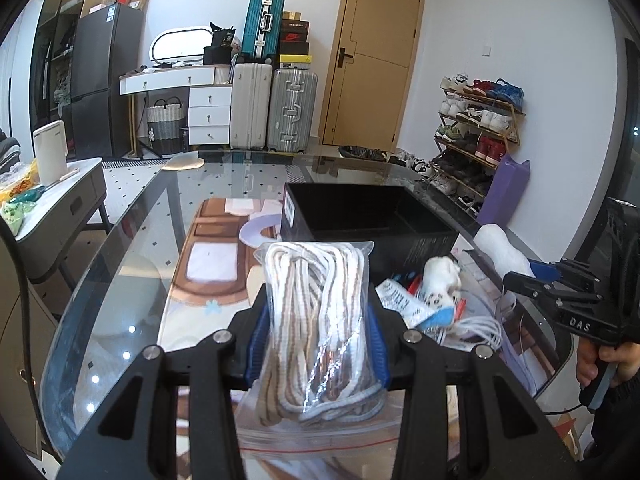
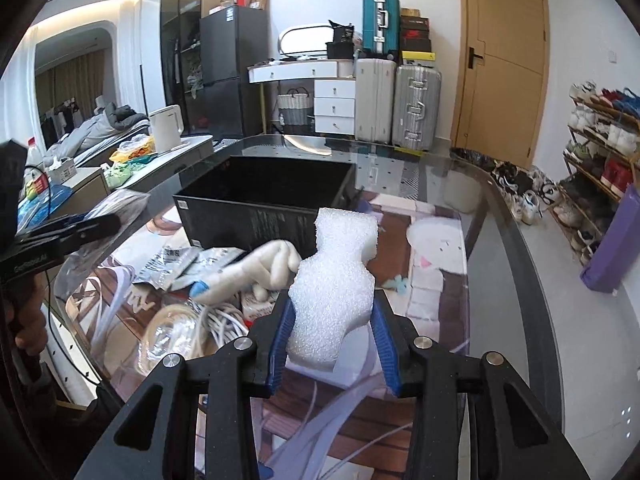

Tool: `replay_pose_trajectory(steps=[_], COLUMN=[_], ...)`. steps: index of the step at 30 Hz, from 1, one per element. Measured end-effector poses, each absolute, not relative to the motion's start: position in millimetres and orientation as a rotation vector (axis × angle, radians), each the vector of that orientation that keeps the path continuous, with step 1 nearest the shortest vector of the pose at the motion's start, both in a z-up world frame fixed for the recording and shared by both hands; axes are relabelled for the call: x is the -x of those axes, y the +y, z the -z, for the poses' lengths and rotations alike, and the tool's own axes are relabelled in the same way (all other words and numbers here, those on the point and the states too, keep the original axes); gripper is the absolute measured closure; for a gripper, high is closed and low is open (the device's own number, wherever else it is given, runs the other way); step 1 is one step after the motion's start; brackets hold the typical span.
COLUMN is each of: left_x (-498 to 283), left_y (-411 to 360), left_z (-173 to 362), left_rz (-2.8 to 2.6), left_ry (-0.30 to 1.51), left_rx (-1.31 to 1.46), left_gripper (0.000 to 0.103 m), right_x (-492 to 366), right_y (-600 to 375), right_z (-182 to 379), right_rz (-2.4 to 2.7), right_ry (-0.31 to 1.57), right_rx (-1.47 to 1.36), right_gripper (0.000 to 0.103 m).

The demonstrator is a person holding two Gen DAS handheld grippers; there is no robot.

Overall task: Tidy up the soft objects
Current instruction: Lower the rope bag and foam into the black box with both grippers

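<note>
We hold two soft items above the glass surface (image 1: pixel 132 248), each a little short of the open black box (image 1: pixel 360 216) that stands on it: our left gripper (image 1: pixel 316 344) has its jaws pinching a clear bag of coiled rope (image 1: pixel 316 312), our right gripper (image 2: pixel 332 344) has its jaws pressed on a white foam block (image 2: pixel 336 288). From both wrist views the part of the box interior that shows is dark, with nothing visible inside it. Just in front of the box, on the surface, lie a white plush toy (image 2: pixel 256 268), a bagged white cable (image 2: pixel 180 328) and printed packets (image 2: pixel 172 264), touching one another in a loose heap.
</note>
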State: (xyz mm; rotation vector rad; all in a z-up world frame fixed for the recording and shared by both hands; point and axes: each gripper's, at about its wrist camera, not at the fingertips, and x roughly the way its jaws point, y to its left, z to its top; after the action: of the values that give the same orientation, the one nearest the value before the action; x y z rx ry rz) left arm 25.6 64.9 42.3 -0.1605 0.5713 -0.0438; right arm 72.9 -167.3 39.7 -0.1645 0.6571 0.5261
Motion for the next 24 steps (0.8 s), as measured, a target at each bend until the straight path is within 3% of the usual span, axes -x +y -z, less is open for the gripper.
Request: replay_pose_trajectory(steps=[24], left_x=[-110], left_y=[45], left_z=[-64], left_rz=[0.086], left_ry=[0.604], left_rx=[0.117], left_gripper=[0.062], right_x=[-120], right_y=[-126], right_z=[-72], right_rz=[-0.650], right_ry=[0.683], right_rx=[0.196], right_gripper=[0.064])
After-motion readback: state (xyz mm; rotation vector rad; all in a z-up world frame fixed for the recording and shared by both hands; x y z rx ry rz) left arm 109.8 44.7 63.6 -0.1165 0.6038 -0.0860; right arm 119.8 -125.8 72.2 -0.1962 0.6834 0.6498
